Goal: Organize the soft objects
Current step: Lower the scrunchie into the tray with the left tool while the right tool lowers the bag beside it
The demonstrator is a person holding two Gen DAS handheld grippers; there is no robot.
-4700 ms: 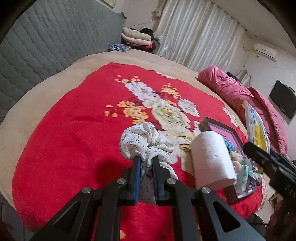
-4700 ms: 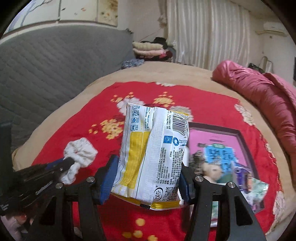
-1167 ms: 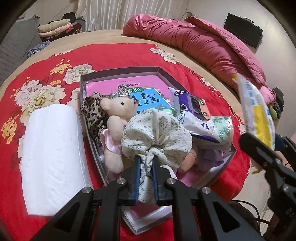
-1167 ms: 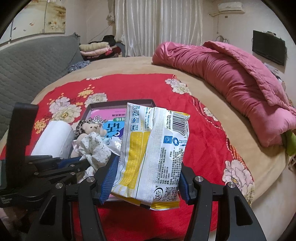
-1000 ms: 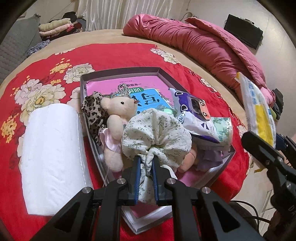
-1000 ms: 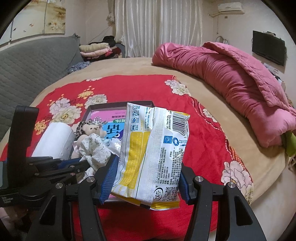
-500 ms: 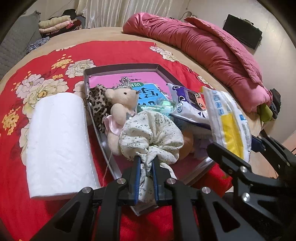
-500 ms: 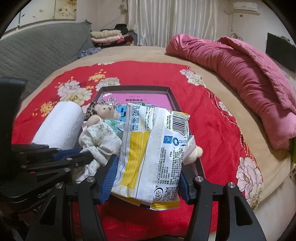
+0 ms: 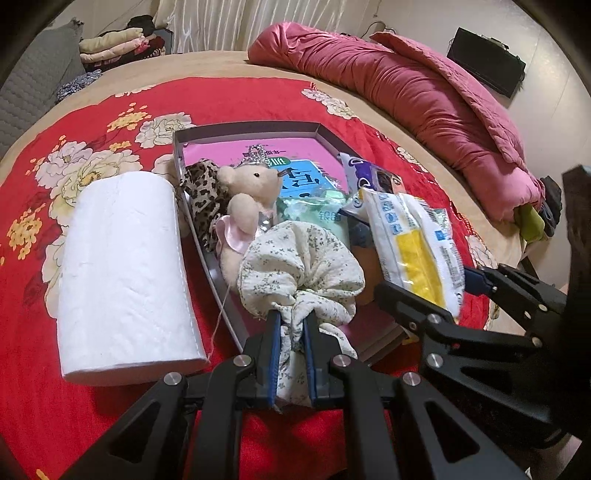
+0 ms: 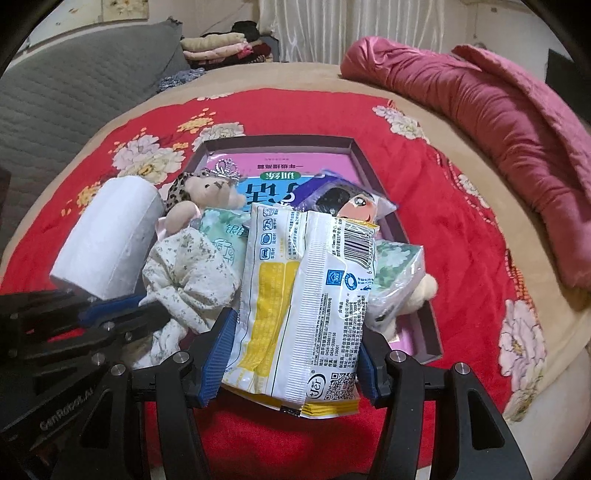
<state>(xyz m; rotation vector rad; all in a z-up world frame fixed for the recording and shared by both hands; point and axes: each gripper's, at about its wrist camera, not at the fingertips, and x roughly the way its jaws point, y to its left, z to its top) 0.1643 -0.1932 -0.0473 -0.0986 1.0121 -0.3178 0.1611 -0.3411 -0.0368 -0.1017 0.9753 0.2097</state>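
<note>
- On my far left a white paper roll (image 9: 125, 273) lies on its side on the red floral blanket (image 9: 74, 125), just beside the tray's left wall.
- My left tool (image 9: 291, 332) is pinched tight on the gathered neck of a floral scrunchie (image 9: 299, 262); the puffed cloth hangs over the near left corner of the tray (image 9: 251, 129), touching the plush bear (image 9: 247, 206).
- The bear, with a small silver crown, lies in the tray against a leopard-print scrunchie (image 9: 203, 195), on a pink booklet (image 10: 295, 166) that lines the bottom.
- Behind the floral scrunchie I see a green tissue pack (image 9: 317, 214), and further right a purple snack bag (image 10: 332, 192).
- My right tool (image 10: 291, 350) clamps a white and yellow wipes packet (image 10: 306, 295) by both side edges, the blue pads pressing on it; the packet stands upright over the tray's near right part, hiding what sits below.
- A second plush toy (image 10: 417, 295) and a clear green-printed bag (image 10: 395, 269) peek out just right of the packet.
- The bed carries a rumpled pink quilt (image 10: 498, 118) on the right; a grey padded headboard (image 10: 74, 99), folded clothes (image 10: 225, 44) and white curtains (image 10: 332, 29) stand behind.
</note>
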